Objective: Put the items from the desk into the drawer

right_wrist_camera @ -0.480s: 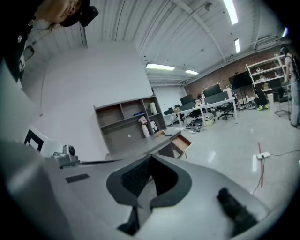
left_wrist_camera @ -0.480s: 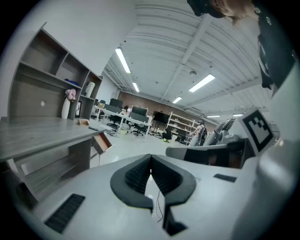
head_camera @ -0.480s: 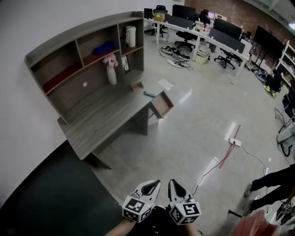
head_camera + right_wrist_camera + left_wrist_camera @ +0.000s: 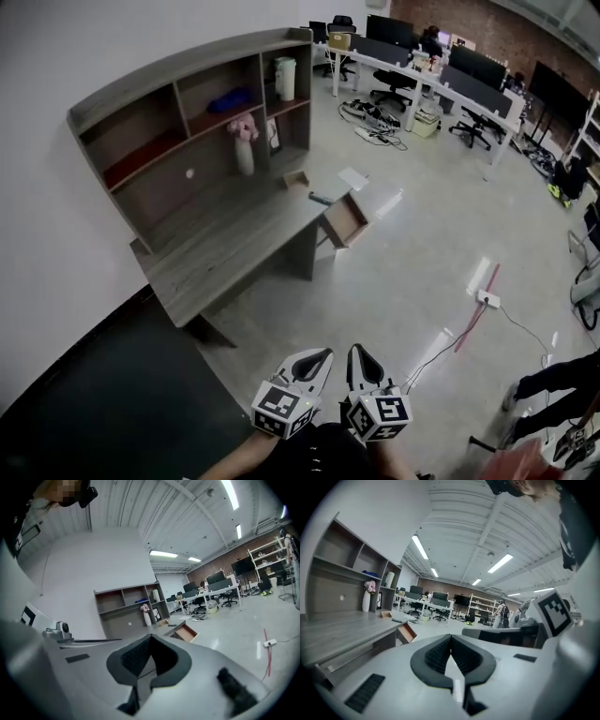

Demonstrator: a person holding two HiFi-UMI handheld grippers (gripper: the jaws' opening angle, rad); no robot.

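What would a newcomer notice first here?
The grey wooden desk with its curved shelf unit stands against the white wall, its drawer pulled open at the far end. Low in the head view, the left gripper and right gripper sit side by side, shut and empty, far from it.

The left gripper [image 4: 322,357] and the right gripper [image 4: 356,351] are built alike: smooth white shells tapering to a point, lined inside with black ribbed pads [image 4: 436,656]. Behind its jaws each carries a white block printed with black square markers, the left cube [image 4: 281,409] and the right cube [image 4: 379,416]. A black slotted grille [image 4: 365,693] is set into the left shell. Dark clothing [image 4: 319,457] shows just behind the cubes.
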